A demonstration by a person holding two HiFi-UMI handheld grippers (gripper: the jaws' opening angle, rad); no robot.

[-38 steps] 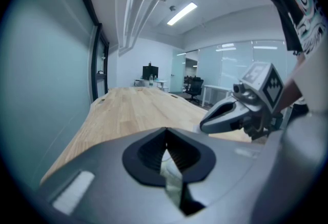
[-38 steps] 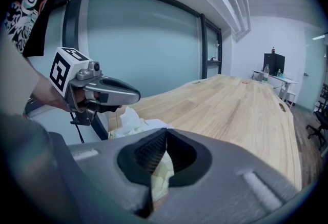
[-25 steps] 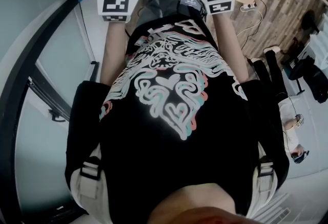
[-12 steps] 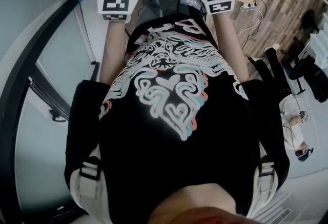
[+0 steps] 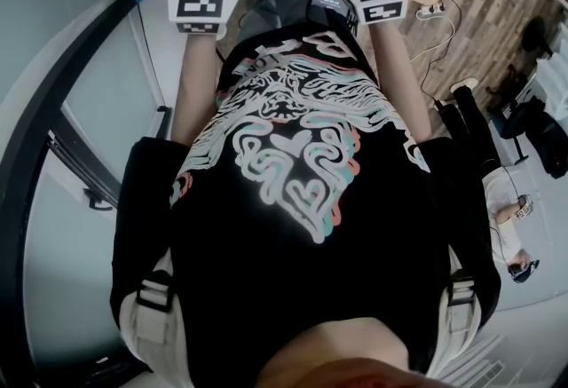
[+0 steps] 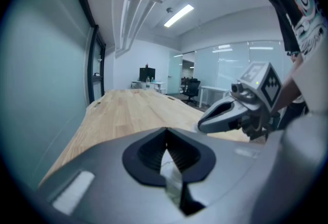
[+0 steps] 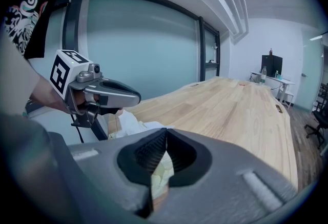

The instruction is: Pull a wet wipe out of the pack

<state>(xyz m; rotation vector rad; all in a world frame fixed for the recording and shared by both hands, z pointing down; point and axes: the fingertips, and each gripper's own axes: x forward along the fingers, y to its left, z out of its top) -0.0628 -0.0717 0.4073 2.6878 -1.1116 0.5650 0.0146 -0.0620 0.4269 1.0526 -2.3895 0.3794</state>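
Left gripper (image 6: 165, 133) and right gripper (image 7: 165, 133), jaws pressed together, hung near the white wipe pack (image 7: 134, 124), seemingly poised to pull.

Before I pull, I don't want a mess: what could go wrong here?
The left gripper and right gripper are shut, and what, if anything, they pinch is unclear, so a pull might slip. The white crumpled sheet seems to lie near the wooden table's edge and could slide off.
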